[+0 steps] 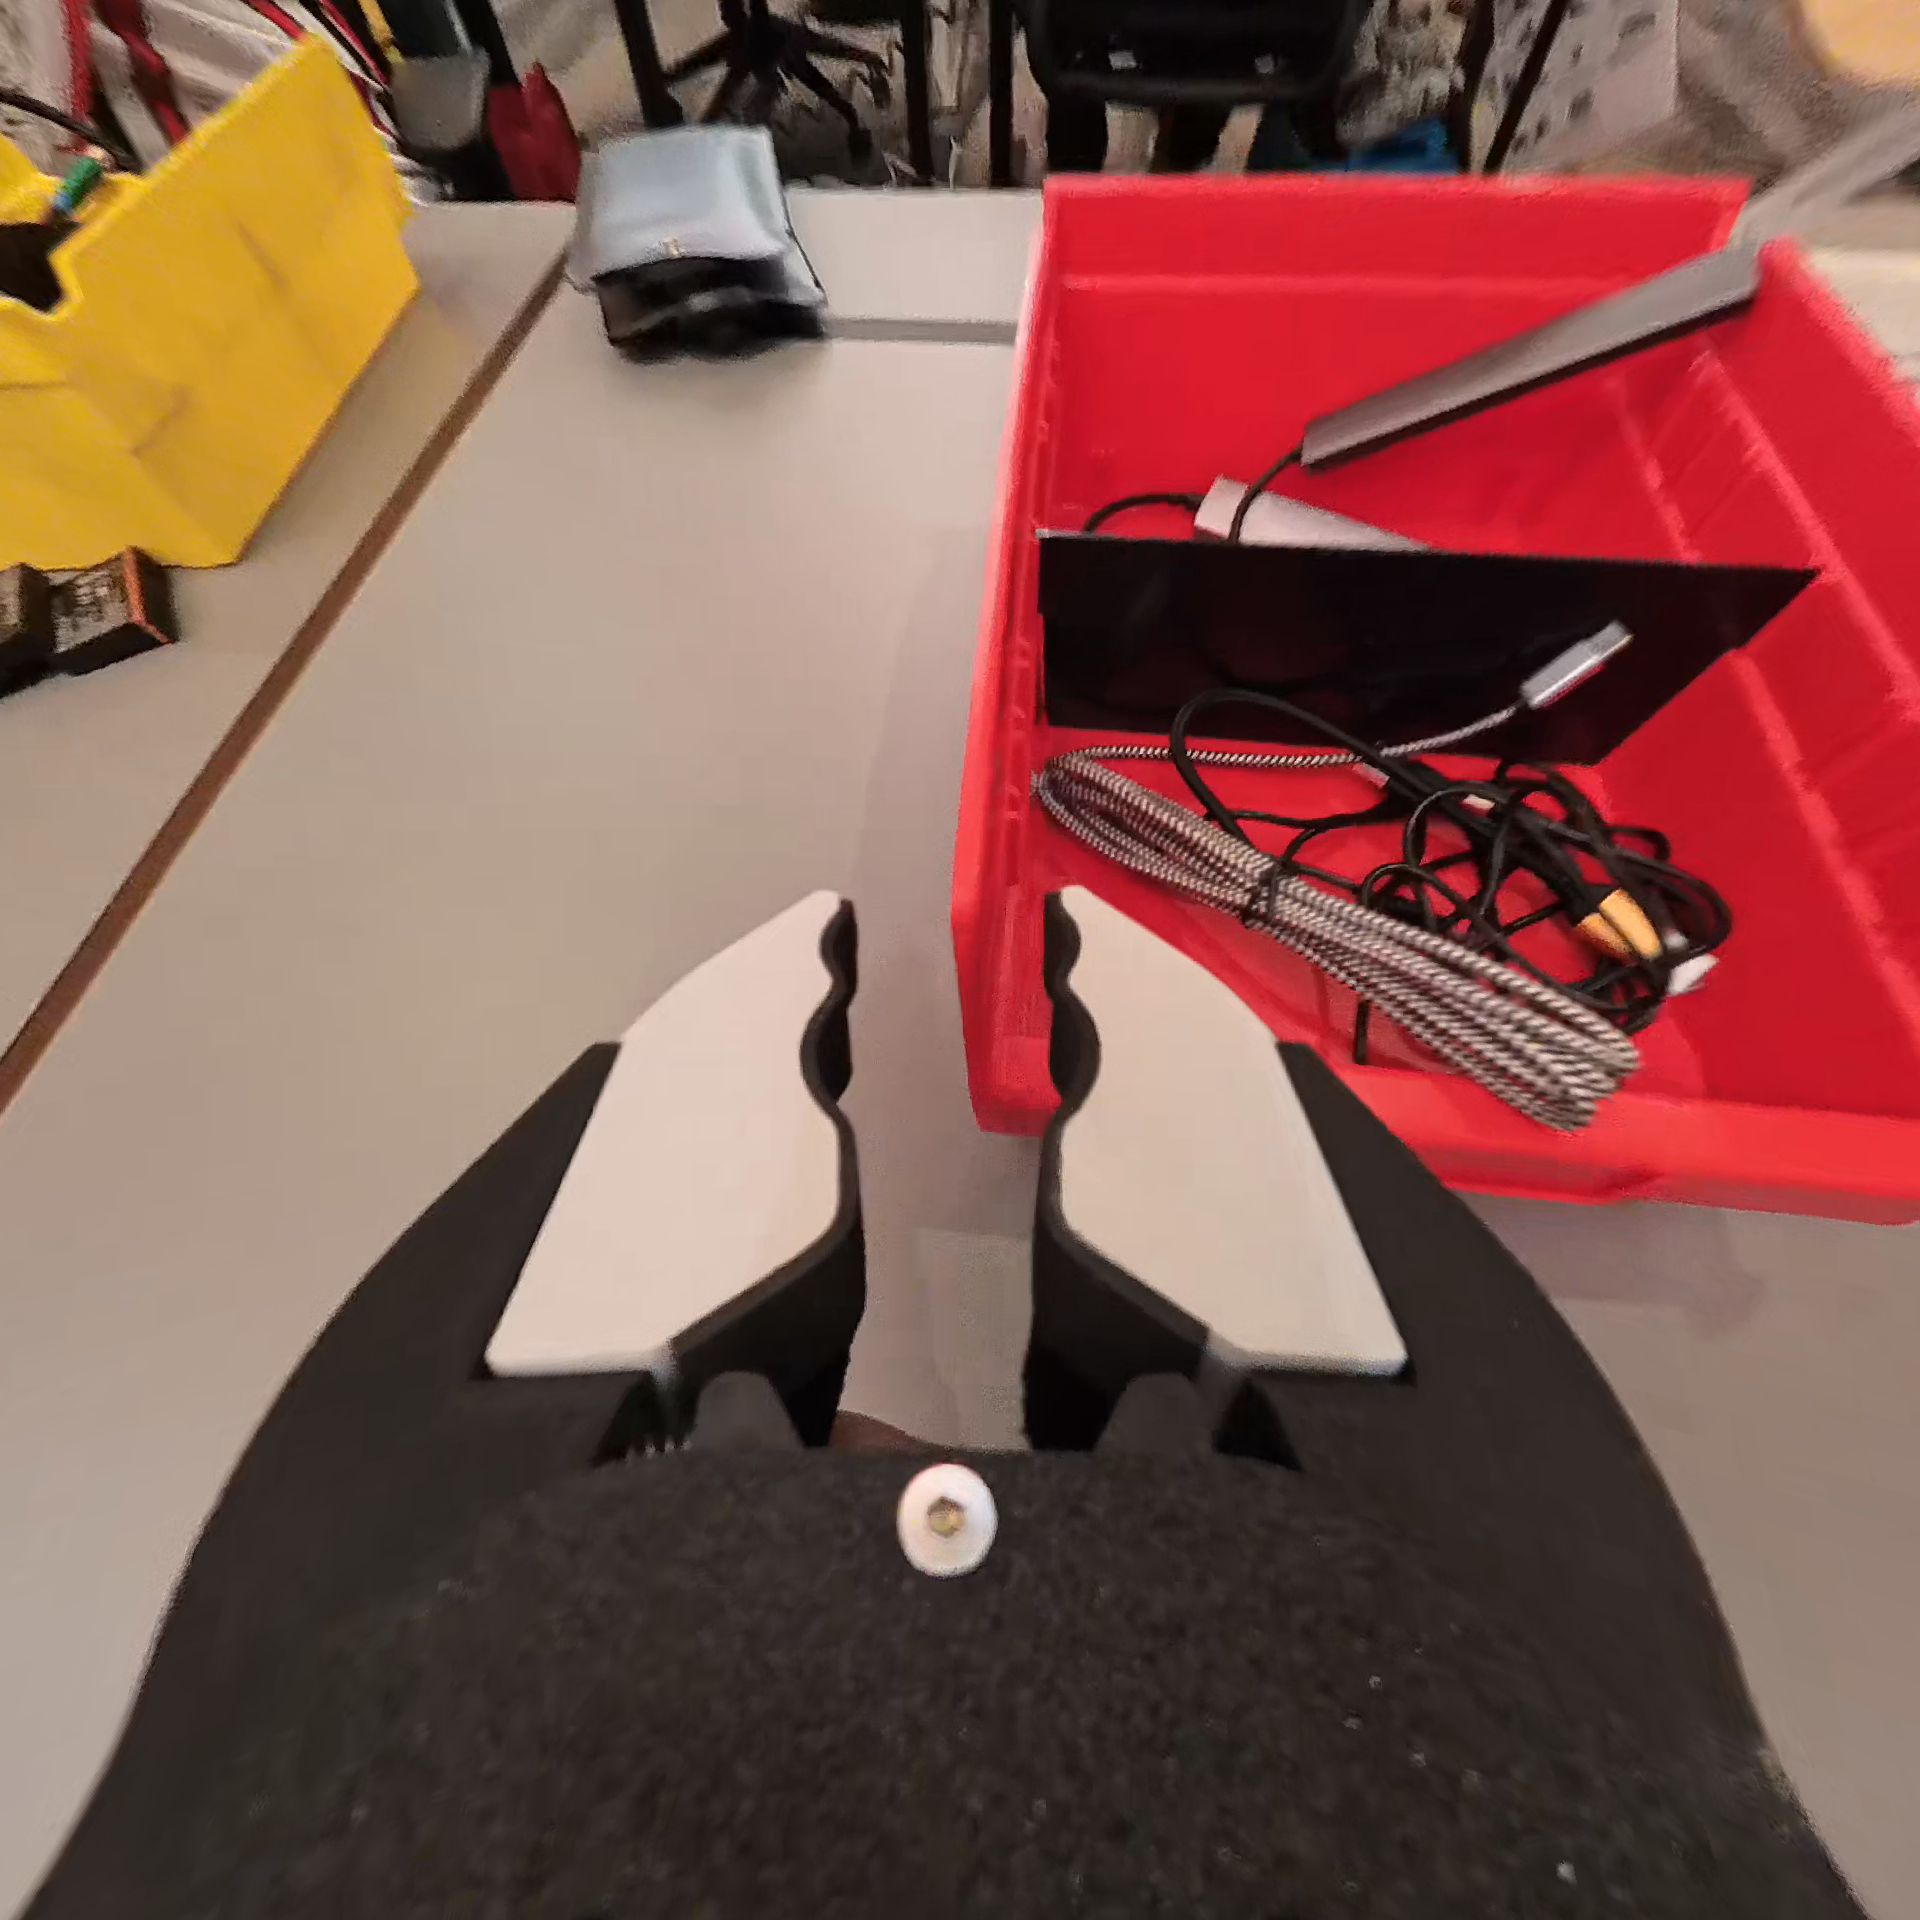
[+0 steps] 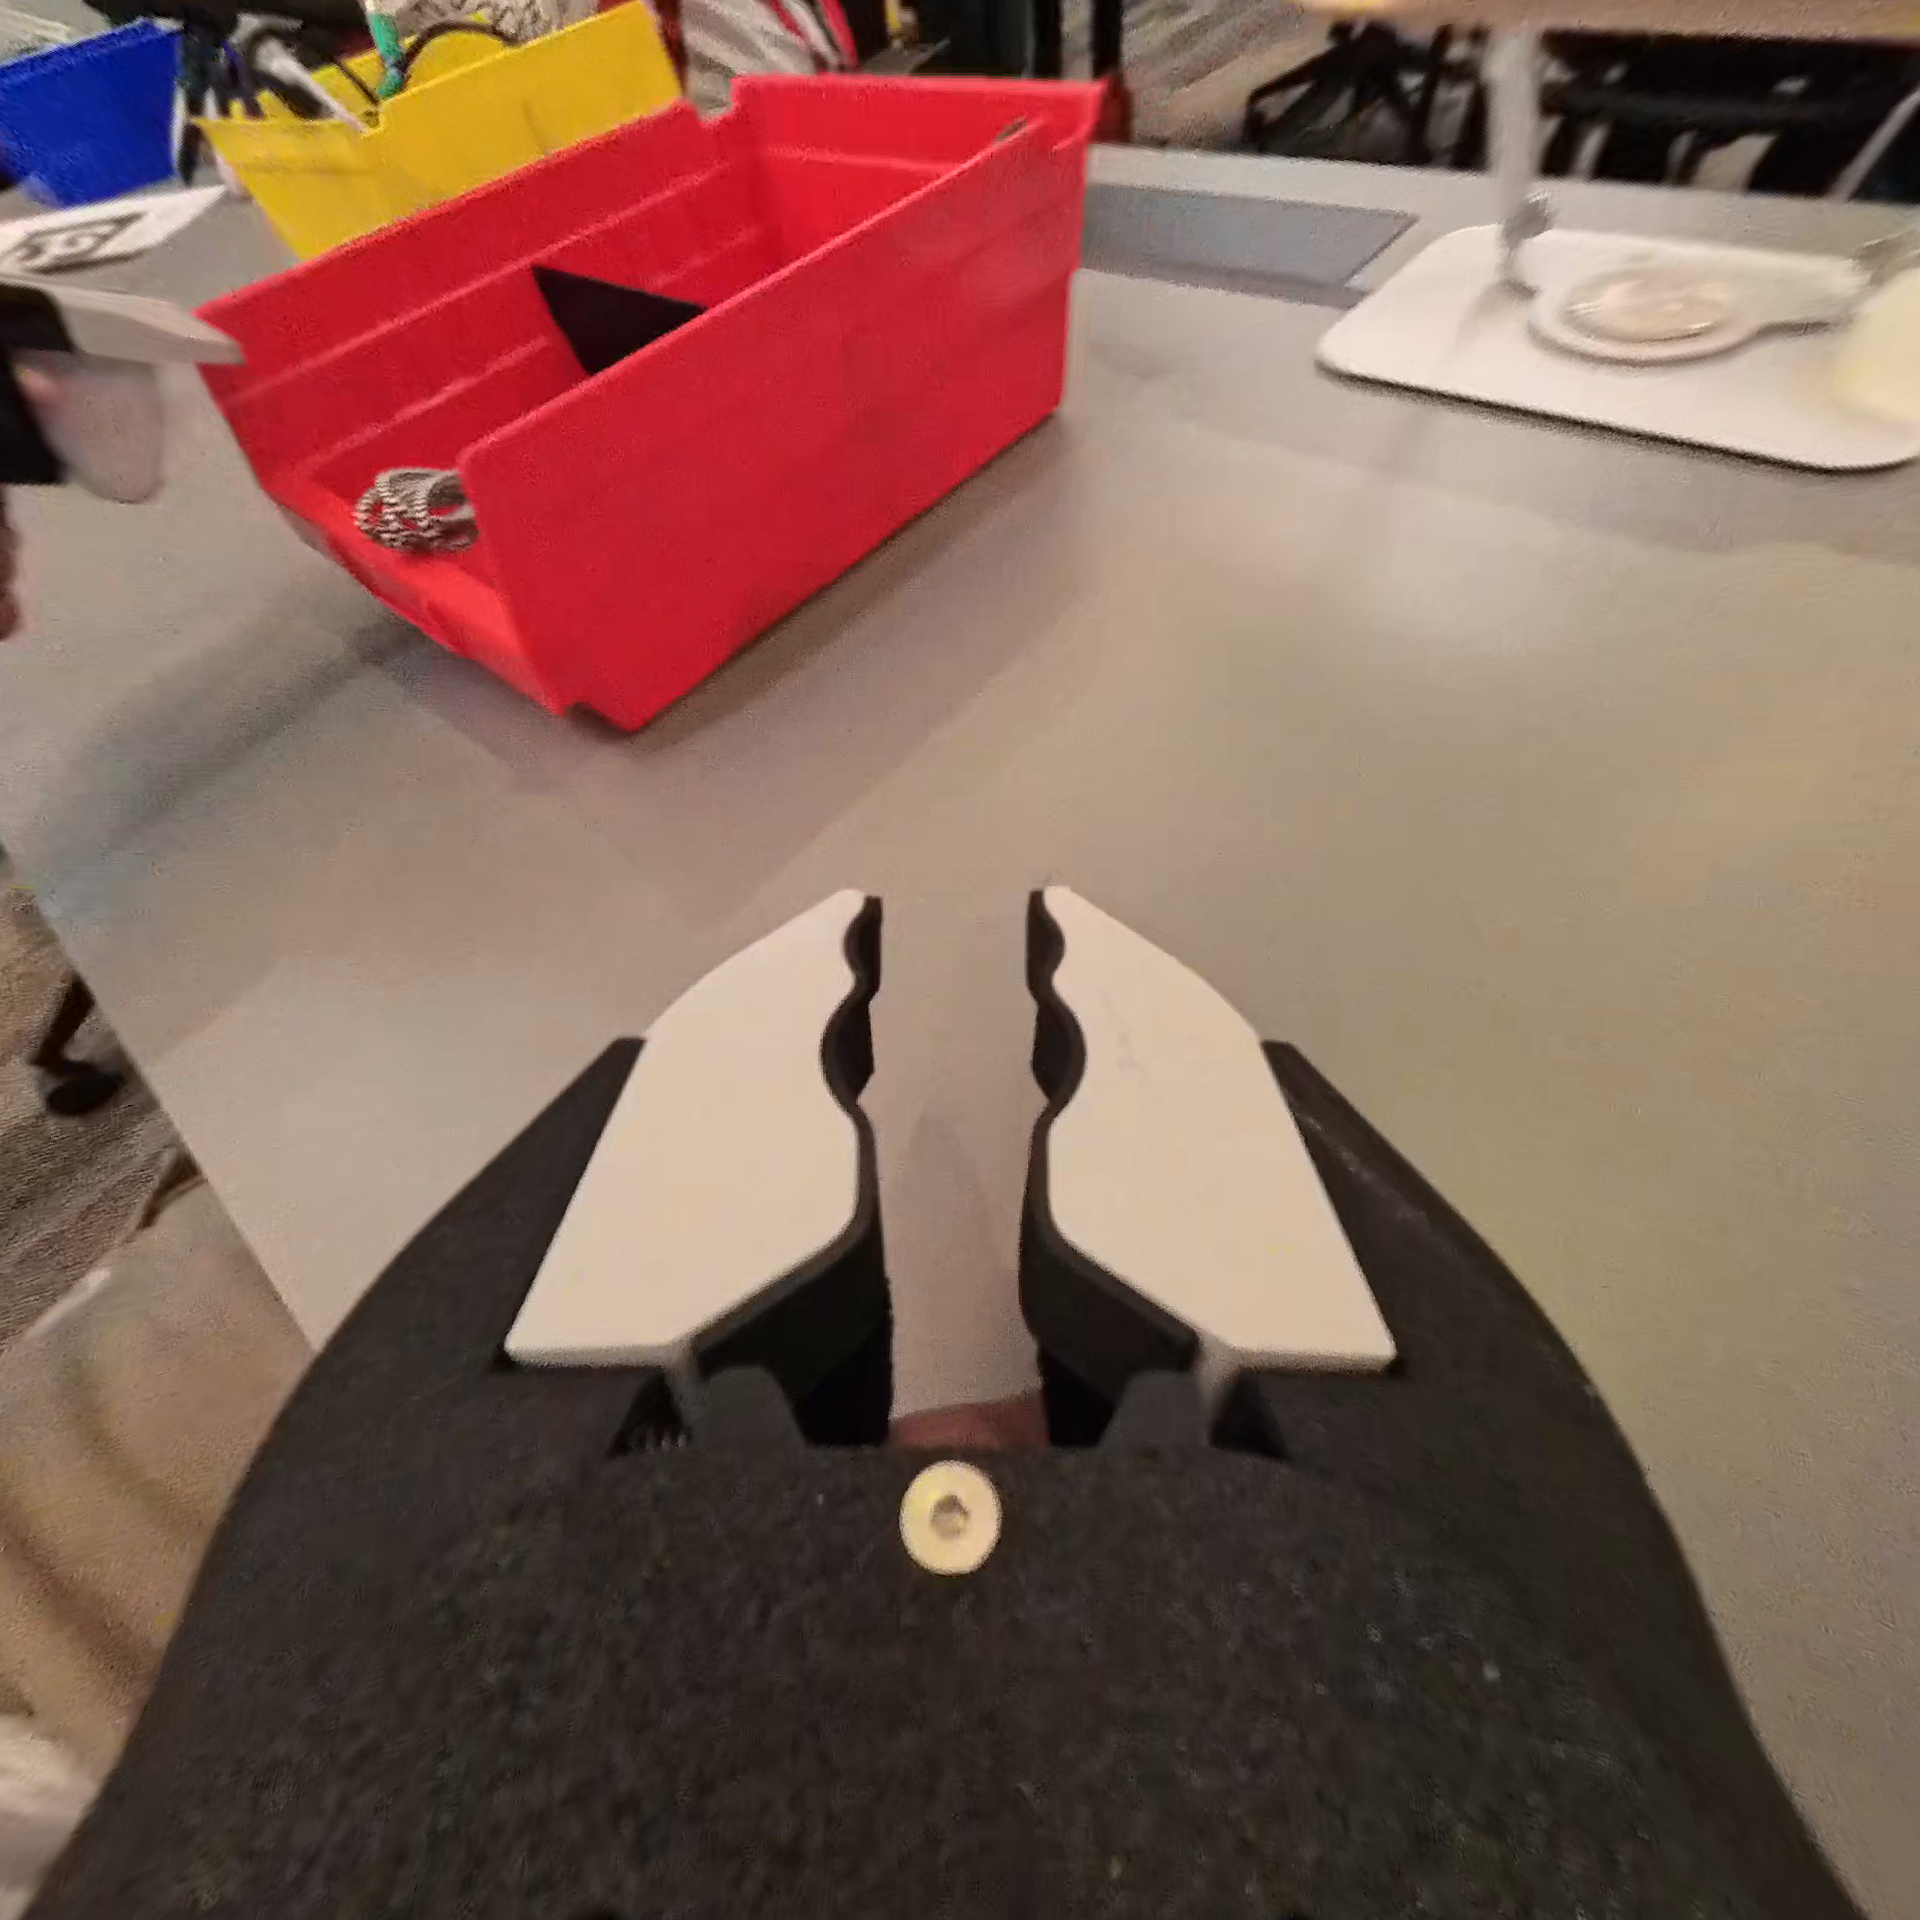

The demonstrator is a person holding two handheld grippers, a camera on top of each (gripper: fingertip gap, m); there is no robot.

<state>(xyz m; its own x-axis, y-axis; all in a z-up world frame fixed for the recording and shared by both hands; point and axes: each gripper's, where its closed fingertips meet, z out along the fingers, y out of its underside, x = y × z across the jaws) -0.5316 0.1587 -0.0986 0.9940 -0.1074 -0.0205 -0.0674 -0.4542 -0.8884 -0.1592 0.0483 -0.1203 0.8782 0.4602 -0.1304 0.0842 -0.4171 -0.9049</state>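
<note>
While parted and empty — left gripper [image 1: 951, 925] beside red bin [image 1: 997, 727].

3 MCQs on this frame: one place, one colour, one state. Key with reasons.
1. Where is the braided cable?
A. on the table
B. in the red bin, in front of the black divider
C. in the yellow bin

2. What colour is the bin nearest the left tongs?
A. red
B. blue
C. green

3. What state are the right tongs in?
A. shut on a cable
B. shut, empty
C. open, empty

Key:
1 B: the bundle lies on the red floor on the near side of the divider.
2 A: the red corner sits just beside the fingertips.
3 C: bare table shows through the gap.
</note>
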